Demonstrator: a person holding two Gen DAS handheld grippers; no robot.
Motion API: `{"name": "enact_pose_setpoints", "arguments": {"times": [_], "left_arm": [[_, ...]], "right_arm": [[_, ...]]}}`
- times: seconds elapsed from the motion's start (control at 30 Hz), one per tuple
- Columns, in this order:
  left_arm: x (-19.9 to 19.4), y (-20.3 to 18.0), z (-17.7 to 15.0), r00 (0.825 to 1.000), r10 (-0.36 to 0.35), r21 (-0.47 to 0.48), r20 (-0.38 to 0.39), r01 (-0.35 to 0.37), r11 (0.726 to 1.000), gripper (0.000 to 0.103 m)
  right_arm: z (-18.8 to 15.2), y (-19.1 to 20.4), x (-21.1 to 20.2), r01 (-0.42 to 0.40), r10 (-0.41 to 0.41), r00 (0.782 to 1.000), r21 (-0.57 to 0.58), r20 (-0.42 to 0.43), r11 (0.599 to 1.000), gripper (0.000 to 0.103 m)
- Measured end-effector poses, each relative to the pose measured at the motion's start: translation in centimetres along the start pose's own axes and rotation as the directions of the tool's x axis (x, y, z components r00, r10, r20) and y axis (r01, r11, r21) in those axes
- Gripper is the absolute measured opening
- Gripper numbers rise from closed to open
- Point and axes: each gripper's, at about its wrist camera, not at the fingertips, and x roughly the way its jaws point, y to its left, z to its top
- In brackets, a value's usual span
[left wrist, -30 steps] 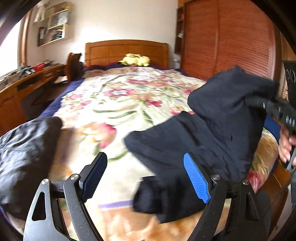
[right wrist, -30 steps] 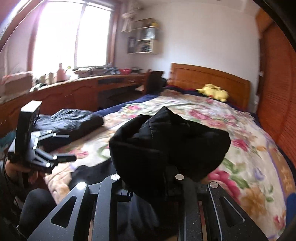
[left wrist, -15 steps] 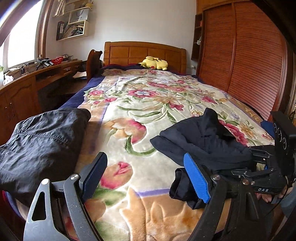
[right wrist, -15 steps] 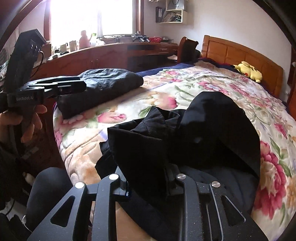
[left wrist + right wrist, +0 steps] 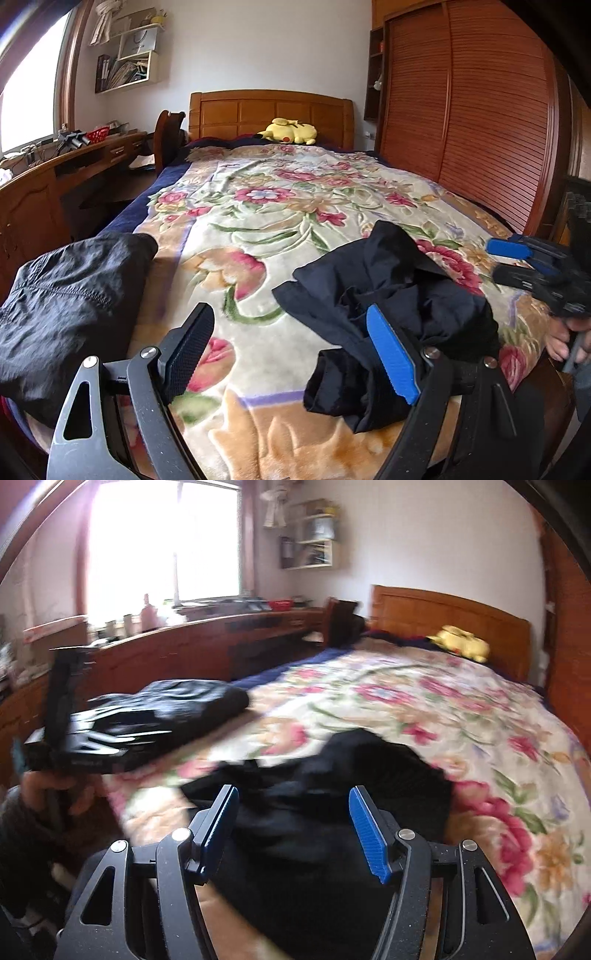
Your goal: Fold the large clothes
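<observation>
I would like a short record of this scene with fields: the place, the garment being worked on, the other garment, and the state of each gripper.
place: bed with floral blanket
garment in work: black garment, crumpled in a heap near the foot edge, not folded
other garment: dark folded garment on the bed's left corner
left gripper: open, holding nothing
right gripper: open, above the black garment
far end: yellow plush toy by the headboard

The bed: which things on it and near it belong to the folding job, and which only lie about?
For the job:
- crumpled dark garment
- folded black garment
- left gripper, open
- right gripper, open

Lying about:
- yellow plush toy
- floral blanket
- desk
- wardrobe
</observation>
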Motion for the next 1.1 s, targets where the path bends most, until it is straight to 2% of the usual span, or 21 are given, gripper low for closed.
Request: {"name": "enact_pose_setpoints", "arguments": {"times": [0.07, 0.13, 0.3, 0.33, 0.4, 0.43, 0.53, 0.63, 0.77, 0.93, 1.1], "left_arm": [[-0.1, -0.5, 0.3, 1.0, -0.008, 0.005, 0.006, 0.008, 1.0, 0.085], [-0.3, -1.0, 0.5, 1.0, -0.015, 0.015, 0.012, 0.015, 1.0, 0.085], [-0.5, -1.6, 0.6, 1.0, -0.014, 0.037, 0.014, 0.013, 0.999, 0.085], [-0.5, -1.6, 0.5, 1.0, -0.012, 0.038, 0.012, 0.012, 0.999, 0.085], [-0.5, -1.5, 0.4, 1.0, -0.006, 0.035, 0.008, 0.006, 0.999, 0.085], [-0.4, -1.3, 0.2, 1.0, -0.002, 0.032, 0.006, 0.002, 0.999, 0.085], [-0.2, -0.8, -0.4, 1.0, 0.006, 0.023, -0.009, -0.006, 1.0, 0.085], [0.0, -0.5, -1.1, 1.0, 0.008, 0.013, -0.02, -0.008, 1.0, 0.085], [1.0, -0.4, -3.0, 0.998, -0.004, -0.002, -0.056, 0.004, 1.0, 0.085], [2.1, -1.0, -5.3, 0.993, -0.023, 0.023, -0.118, 0.026, 0.999, 0.085], [2.1, -1.7, -6.4, 0.991, -0.048, 0.022, -0.128, 0.051, 0.998, 0.085]], "right_arm": [[-0.7, -1.2, 2.1, 0.043, -0.041, 0.998, 0.033, -0.048, 0.999, 0.064], [-1.8, -1.2, 4.3, 0.017, -0.01, 0.994, 0.062, -0.11, 0.998, 0.061], [-3.6, 2.9, 7.1, -0.088, 0.092, 0.985, 0.036, -0.149, 0.996, 0.056], [-4.1, 3.8, 8.0, -0.113, 0.118, 0.978, 0.038, -0.172, 0.993, 0.051], [-5.4, 5.8, 10.1, -0.098, 0.089, 0.968, -0.027, -0.233, 0.995, 0.051], [-5.7, 6.2, 10.5, -0.093, 0.079, 0.97, -0.048, -0.231, 0.995, 0.051], [-5.6, 5.5, 11.2, -0.117, 0.115, 0.965, 0.004, -0.237, 0.993, 0.051], [-5.0, 4.7, 10.9, -0.133, 0.131, 0.963, 0.009, -0.234, 0.991, 0.051], [-4.5, 3.8, 8.8, -0.136, 0.136, 0.97, 0.017, -0.2, 0.991, 0.051], [-3.6, 1.4, 7.7, -0.097, 0.098, 0.983, 0.016, -0.156, 0.995, 0.052], [-2.3, -2.5, 6.7, 0.012, -0.008, 0.993, 0.037, -0.12, 0.999, 0.054]]}}
